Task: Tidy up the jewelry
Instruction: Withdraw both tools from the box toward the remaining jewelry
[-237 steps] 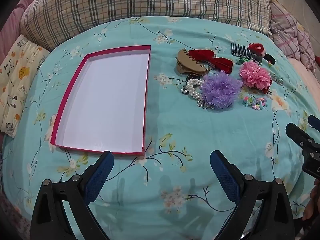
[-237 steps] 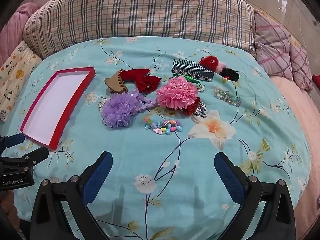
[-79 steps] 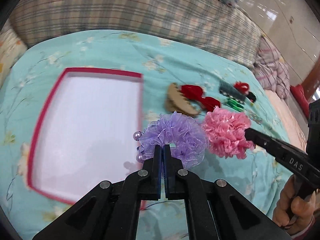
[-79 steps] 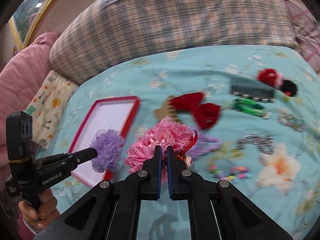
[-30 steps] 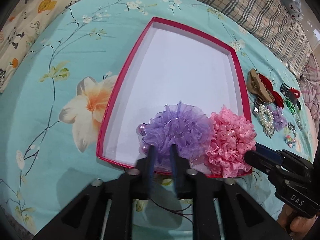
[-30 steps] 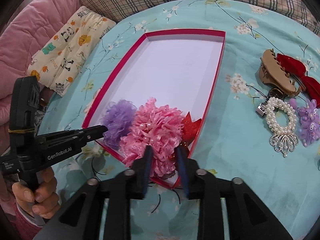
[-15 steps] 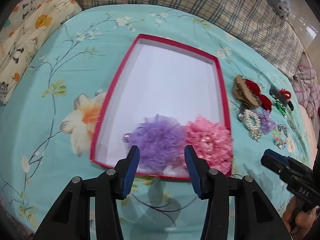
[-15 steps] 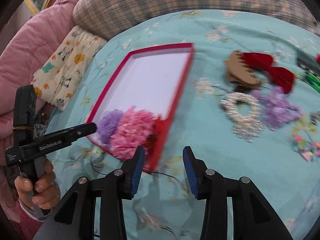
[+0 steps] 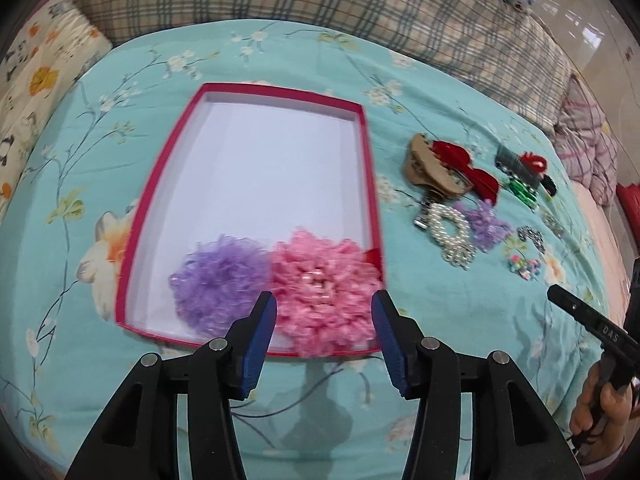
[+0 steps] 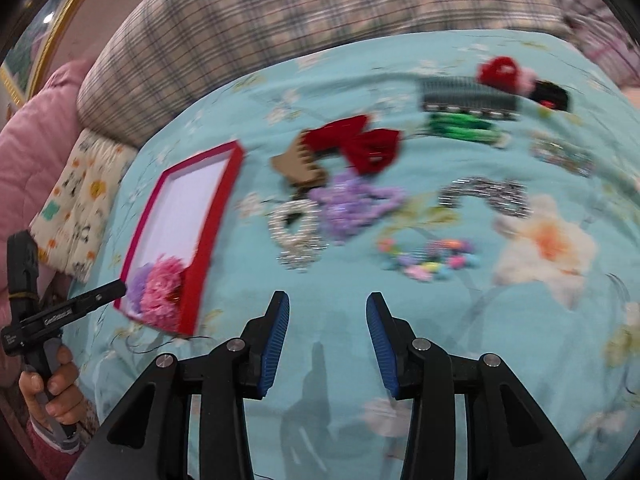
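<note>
**Two scrunchies boxed; both grippers released over the bedspread**

Left to right. The red-rimmed box [image 9: 370, 168] lies flat on the teal floral bedspread [image 9: 280, 408], its long axis running from the near edge away toward the plaid pillow [image 9: 320, 4]. At its near end sit the purple scrunchie [image 9: 218, 276] and, touching it on the right, the pink scrunchie [image 9: 324, 292], whose ruffles spill onto the near rim. The left gripper [image 9: 323, 334] hangs above that rim with its jaws apart and nothing between them. In the right wrist view the right gripper [image 10: 328, 340] is likewise released and empty over bare bedspread; neither set of jaws has moved noticeably in the last instant.

Right of the box lie the tan claw clip [image 9: 430, 170], red bow [image 9: 468, 168], pearl bracelet [image 9: 450, 226], lilac scrunchie [image 9: 486, 226] and grey comb [image 9: 514, 162], the comb's long axis running left-right in the right wrist view.

Likely risks: the overhanging pink scrunchie could snag on a rising finger and roll out; the pearl bracelet, touching the lilac scrunchie and claw clip, may drag neighbours when lifted; motion blur in the right view suggests a fast sweep and a misplaced grasp.
</note>
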`<state>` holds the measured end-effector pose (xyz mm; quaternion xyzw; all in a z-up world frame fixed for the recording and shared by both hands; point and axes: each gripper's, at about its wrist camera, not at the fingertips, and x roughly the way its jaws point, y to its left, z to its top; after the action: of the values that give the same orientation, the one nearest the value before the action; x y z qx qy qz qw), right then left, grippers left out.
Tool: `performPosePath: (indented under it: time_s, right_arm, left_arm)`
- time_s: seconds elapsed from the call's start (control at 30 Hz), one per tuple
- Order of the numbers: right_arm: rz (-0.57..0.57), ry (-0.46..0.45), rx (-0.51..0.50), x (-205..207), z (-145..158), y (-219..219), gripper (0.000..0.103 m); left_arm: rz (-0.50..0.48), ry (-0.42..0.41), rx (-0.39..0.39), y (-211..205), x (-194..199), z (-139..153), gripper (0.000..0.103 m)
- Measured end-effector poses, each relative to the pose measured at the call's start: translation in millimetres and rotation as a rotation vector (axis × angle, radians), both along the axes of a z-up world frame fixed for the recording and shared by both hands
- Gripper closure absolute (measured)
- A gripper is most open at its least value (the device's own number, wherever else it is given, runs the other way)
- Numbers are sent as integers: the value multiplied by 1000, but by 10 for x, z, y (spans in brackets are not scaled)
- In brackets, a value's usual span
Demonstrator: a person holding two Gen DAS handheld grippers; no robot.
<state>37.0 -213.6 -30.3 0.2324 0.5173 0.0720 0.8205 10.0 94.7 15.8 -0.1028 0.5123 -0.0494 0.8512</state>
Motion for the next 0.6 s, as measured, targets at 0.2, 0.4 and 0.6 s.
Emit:
performPosePath:
  time_s: [0.2,0.4,0.6]
  right_arm:
    - [-79,19,-12,-164,-82,-372,61]
    - [-129,20,-23,-242,-123,-614,61]
    - [-150,18,-22,-145,-153,-719,61]
  left_arm:
    - [-65,6,1,-298,110,2,53]
    - [-124,16,-7,-616,302,-51,53]
    - [-148,30,-33,-832,603,-140,53]
